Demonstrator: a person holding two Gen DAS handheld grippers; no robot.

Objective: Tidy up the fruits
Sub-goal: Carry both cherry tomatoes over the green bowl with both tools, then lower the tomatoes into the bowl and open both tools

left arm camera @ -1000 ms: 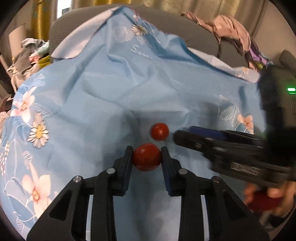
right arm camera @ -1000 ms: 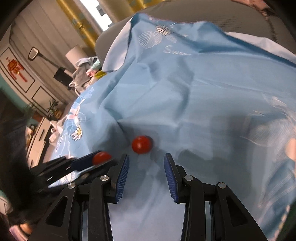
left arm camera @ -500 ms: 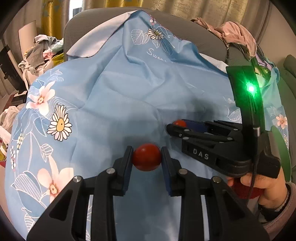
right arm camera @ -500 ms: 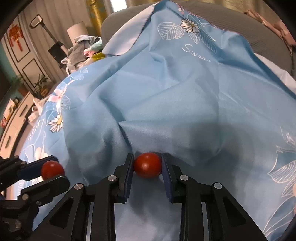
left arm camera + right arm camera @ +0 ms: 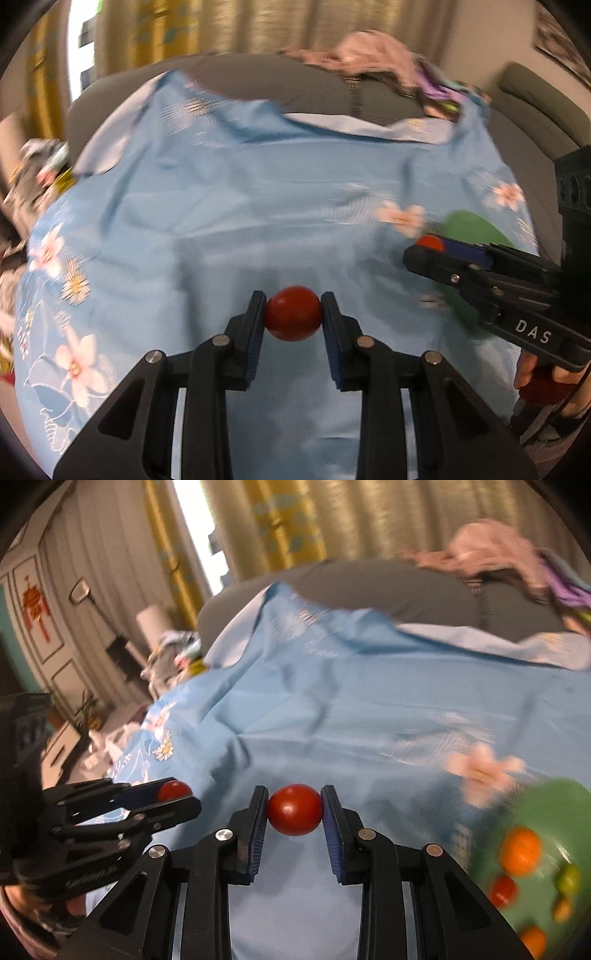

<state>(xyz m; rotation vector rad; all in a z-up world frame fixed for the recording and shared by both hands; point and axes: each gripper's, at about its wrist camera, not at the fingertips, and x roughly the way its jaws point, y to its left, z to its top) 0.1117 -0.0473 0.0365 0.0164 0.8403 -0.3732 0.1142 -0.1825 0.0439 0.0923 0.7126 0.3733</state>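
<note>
I've lifted both tomatoes off the blue sheet point(image 5: 221, 221): left gripper point(image 5: 293, 314) clenched on one tomato point(image 5: 293, 313), right gripper point(image 5: 294, 809) on the other tomato point(image 5: 294, 809), the green plate point(image 5: 546, 812) near the sheet's right edge likely next.

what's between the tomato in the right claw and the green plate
Only bare blue floral cloth, seen in the right wrist view; the clamped tomato and the green plate have no fruit between them.

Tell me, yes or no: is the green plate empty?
No. In the right wrist view the green plate already holds several small fruits, among them an orange one and a red one.
</note>
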